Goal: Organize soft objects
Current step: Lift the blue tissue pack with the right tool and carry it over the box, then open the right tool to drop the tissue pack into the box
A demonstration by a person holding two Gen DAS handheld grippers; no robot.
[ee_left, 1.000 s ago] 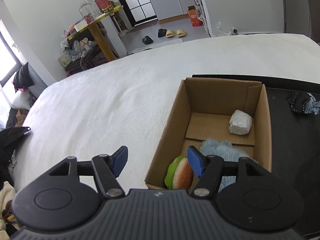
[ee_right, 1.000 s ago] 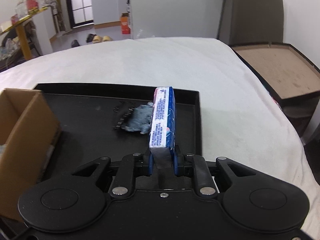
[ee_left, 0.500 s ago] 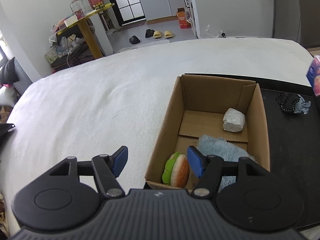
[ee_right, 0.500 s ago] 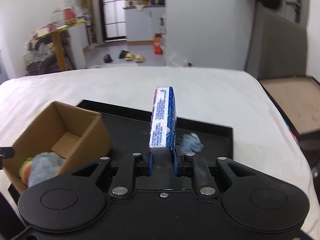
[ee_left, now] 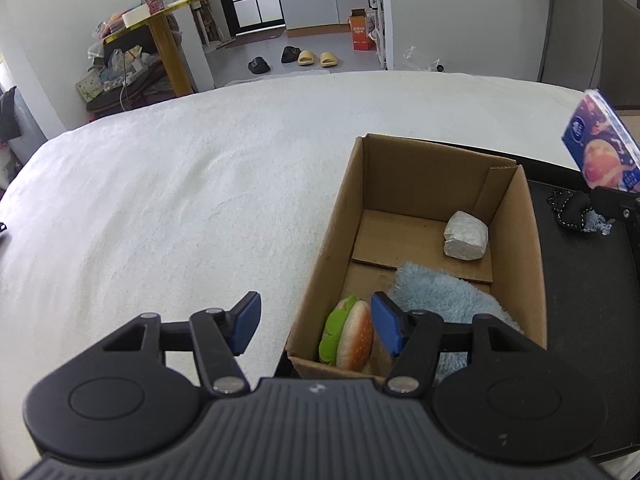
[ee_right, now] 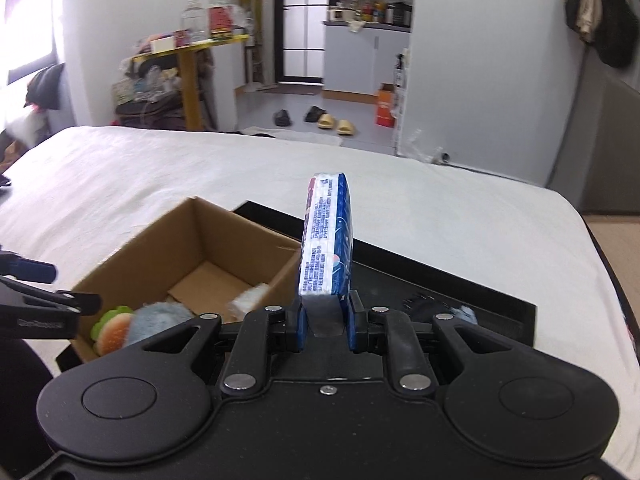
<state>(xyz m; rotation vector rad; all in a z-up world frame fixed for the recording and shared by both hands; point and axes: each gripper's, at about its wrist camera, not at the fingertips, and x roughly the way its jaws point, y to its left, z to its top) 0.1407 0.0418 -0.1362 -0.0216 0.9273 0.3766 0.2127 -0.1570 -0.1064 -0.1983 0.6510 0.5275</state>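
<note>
The right gripper [ee_right: 325,322] was clenched on the near end of a flat blue tissue pack [ee_right: 326,236], which stood on edge with its long axis running straight away from the gripper, out past the fingertips. The pack hung in the air above the black tray [ee_right: 472,280], not resting on anything. The open cardboard box [ee_right: 192,240] lay to the left of the pack and lower, its right wall just beside the pack's lower half in the right wrist view. Judged from that, the coming move would carry the pack leftward over that wall and then down into the box.

The box sat on the tray, which lay on the white bed [ee_left: 180,200]. Inside it were a toy burger [ee_left: 350,336] at the near left corner, a fluffy blue cloth [ee_left: 444,300] along the near right, and a white wrapped lump [ee_left: 466,236] toward the far right. The far left part of the floor was bare cardboard, and looked the likeliest landing spot. A small dark item with a bit of blue [ee_left: 572,212] lay on the tray right of the box, apart from it.

The left gripper [ee_left: 316,322] hovered over the box's near left corner, released, its jaws partly apart after narrowing slightly, with nothing pressed between the pads [ee_left: 384,324]; the burger merely showed below the gap. It was the nearer of the two to the box, but the right one carried the pack. A risk, as a judgement: the upright pack could catch the box wall on the way across.
</note>
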